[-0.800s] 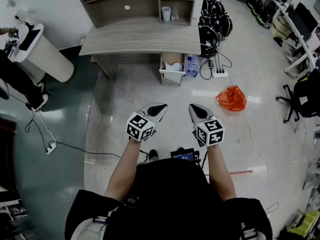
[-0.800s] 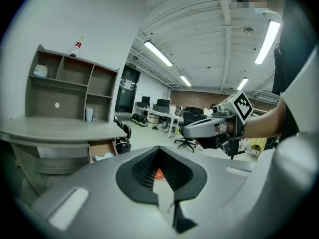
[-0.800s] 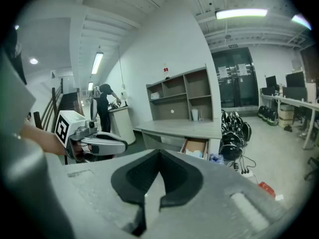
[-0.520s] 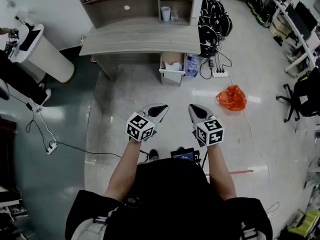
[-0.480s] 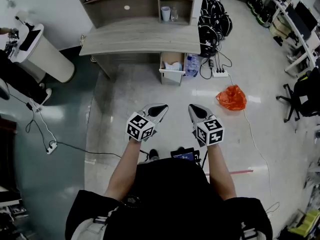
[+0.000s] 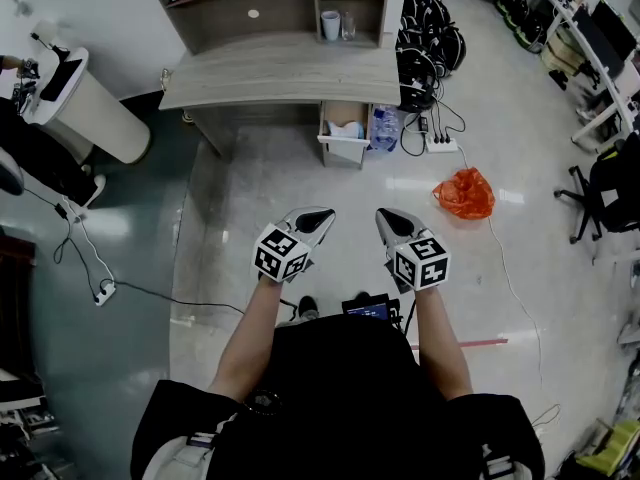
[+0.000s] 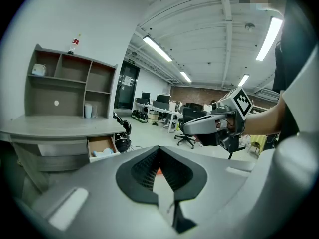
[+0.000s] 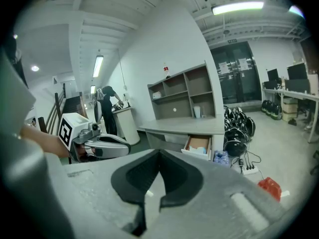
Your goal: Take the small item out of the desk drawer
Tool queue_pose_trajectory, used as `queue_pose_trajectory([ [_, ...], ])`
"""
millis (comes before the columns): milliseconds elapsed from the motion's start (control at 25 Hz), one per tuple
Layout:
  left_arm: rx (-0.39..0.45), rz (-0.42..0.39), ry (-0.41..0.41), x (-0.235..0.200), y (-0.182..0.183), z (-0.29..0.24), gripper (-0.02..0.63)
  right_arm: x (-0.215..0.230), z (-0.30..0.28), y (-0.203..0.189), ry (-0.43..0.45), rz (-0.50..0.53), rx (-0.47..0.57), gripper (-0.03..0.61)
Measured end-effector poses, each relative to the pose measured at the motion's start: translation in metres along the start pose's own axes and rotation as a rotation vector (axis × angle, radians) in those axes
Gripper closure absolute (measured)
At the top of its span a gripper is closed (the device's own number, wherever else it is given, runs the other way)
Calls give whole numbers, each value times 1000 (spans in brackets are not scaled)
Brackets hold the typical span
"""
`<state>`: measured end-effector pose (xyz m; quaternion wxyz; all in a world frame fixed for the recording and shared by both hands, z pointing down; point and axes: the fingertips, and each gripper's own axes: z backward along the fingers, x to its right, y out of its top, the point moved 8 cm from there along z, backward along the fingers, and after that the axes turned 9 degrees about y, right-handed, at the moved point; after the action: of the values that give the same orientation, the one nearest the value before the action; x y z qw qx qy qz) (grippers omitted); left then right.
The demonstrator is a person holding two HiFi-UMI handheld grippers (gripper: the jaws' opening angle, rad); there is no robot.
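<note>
The person stands facing the grey surface (image 6: 270,76) with both forearms held forward at waist height, side by side and a little apart. The left gripper (image 6: 313,221) and the right gripper (image 6: 389,222) both tip slightly down toward the floor (image 6: 280,183). On each gripper the jaws are closed together with nothing between them. The drawer (image 6: 344,134) is pulled out under the right end of the surface, its front jutting past the surface's edge. A pale blue item (image 6: 345,130) lies inside it, well apart from both grippers. A wide stretch of bare floor lies open between the person and the drawer. To the right of that stretch lie an orange bag (image 6: 464,195) and a white power strip (image 6: 439,146) with its cords, and a pack of water bottles (image 6: 383,128) stands just beside the drawer. A cable (image 6: 150,296) trails over the floor at the left. Each gripper's cube (image 6: 281,252) bears black-and-white square markers. A small sign (image 7: 130,60) over the far glass doors is too small to read.
</note>
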<state>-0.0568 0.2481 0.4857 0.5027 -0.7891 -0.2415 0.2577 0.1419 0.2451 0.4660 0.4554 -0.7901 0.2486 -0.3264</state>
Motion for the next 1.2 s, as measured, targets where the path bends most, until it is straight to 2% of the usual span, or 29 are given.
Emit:
queue_pose_trajectory([
  [520, -44, 1, 43, 24, -5, -16, 614, 24, 16, -9, 58, -14, -15, 577],
  [960, -45, 35, 156, 38, -7, -20, 612, 47, 30, -19, 120, -17, -26, 577],
  [1200, -58, 49, 178, 46, -16, -17, 612, 49, 31, -25, 139, -23, -37, 577],
])
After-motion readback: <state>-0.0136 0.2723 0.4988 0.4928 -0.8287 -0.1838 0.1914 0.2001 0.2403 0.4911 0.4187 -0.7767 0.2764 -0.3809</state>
